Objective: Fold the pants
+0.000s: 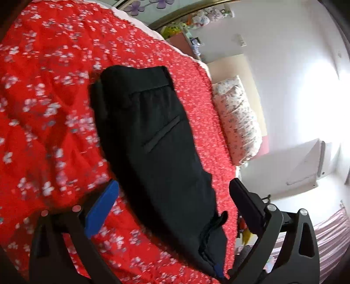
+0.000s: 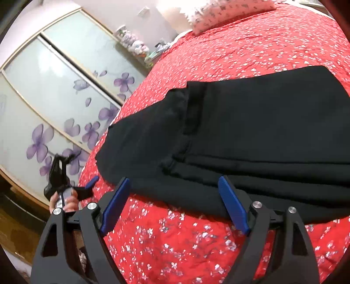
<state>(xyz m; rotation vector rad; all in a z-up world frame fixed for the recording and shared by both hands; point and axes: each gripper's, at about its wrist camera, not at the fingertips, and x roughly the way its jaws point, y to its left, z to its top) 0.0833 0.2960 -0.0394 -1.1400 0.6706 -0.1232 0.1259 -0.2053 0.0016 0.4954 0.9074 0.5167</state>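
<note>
Black pants (image 1: 157,148) lie folded in layers on the red floral bedspread (image 1: 48,122). In the left wrist view the waistband is at the top and a welt pocket shows. My left gripper (image 1: 175,187) is open and empty, its jaws wide apart above the pants' lower end. In the right wrist view the pants (image 2: 251,135) lie across the bedspread (image 2: 175,244). My right gripper (image 2: 174,182) is open and empty at the pants' near folded edge. The left gripper (image 2: 87,185) shows at the far left there, held in a hand off the bed's edge.
A floral pillow (image 1: 238,122) lies at the head of the bed, also in the right wrist view (image 2: 218,15). A wardrobe with purple flower doors (image 2: 54,98) stands beside the bed. A shelf with soft toys (image 2: 133,43) is in the corner. A white cabinet (image 1: 306,161) stands by the wall.
</note>
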